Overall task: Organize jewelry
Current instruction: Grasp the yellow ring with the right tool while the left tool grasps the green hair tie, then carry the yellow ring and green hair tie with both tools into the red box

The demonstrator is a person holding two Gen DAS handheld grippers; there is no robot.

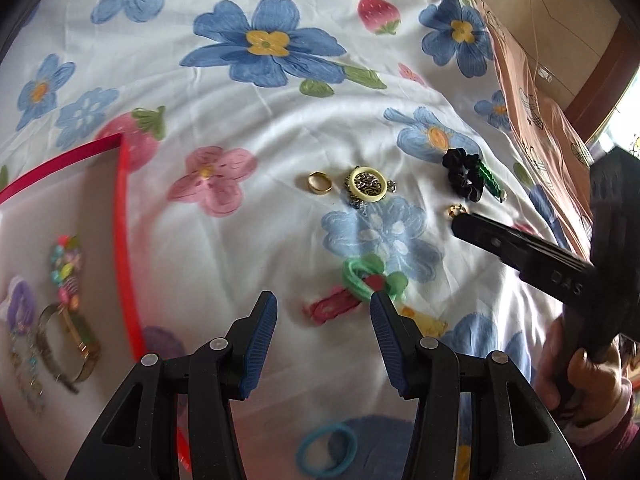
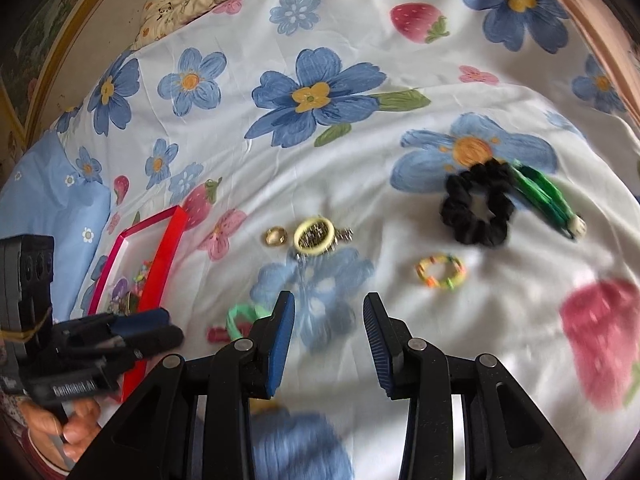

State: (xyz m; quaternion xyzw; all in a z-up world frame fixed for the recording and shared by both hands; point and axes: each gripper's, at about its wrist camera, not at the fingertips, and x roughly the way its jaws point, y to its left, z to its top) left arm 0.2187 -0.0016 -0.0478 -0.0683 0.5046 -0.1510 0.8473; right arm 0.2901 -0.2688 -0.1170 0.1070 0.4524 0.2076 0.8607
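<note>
On the bedsheet [image 2: 360, 152], the ring [image 2: 275, 236] is laid just left of the oval pendant [image 2: 315, 235], the scrunchie [image 2: 476, 210] well to their right, the beaded bracelet [image 2: 441, 271] before it, and the tray [image 2: 160, 256] at far left.

A white bedsheet [image 2: 360, 92] printed with big blue flowers with yellow centres, pink flowers and red strawberries with green leaves. At the left, a red-rimmed tray [image 1: 124, 220] with a white floor. Near the middle, a gold ring [image 1: 319, 182] and a cream-yellow ring [image 1: 367, 184] around dark silvery chain. To the right, a black scrunchie [image 2: 476, 208] beside a bright green piece [image 2: 540, 196], and a beaded bracelet [image 2: 440, 271] in yellow, orange and green. Nearer, a mint-green hair tie [image 1: 362, 274] and a teal elastic [image 1: 326, 452]
</note>
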